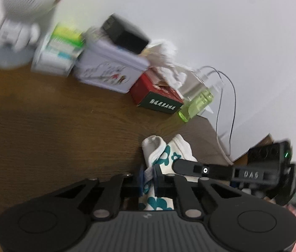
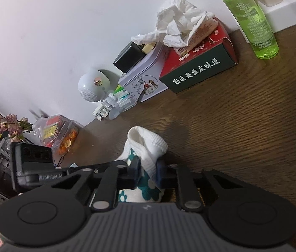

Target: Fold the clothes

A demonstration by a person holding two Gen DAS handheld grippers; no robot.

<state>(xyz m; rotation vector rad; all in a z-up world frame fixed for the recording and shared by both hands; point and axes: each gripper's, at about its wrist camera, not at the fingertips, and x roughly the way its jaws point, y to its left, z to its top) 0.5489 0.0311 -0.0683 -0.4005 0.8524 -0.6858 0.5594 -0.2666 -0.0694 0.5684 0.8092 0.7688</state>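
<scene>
The sock (image 1: 164,153) sits right between the two hand-held grippers, and both are pinching it at once. In the left wrist view, the left hand-held gripper (image 1: 148,181) is closed tight on the sock near the bottom middle of the frame. The sock runs straight up from the pads (image 1: 141,180) toward the middle of the frame, so its long side points the same way as the fingers. The right hand-held gripper (image 1: 192,164) comes in from the lower right and touches the same sock, just beside the left one.

In the right wrist view, the right hand-held gripper (image 2: 148,171) is also clamped on the sock (image 2: 146,145), low in the middle of the frame. The left hand-held gripper (image 2: 131,164) reaches in from the lower left. Neither one is nearer; both have it.

The sock is small and white with teal flowers. Its ribbed cuff is rolled over and stands up open at the top. It looks bunched up, held over the brown table (image 2: 242,126). I cannot tell if it is being folded or opened out. It looks soft and floppy.
</scene>
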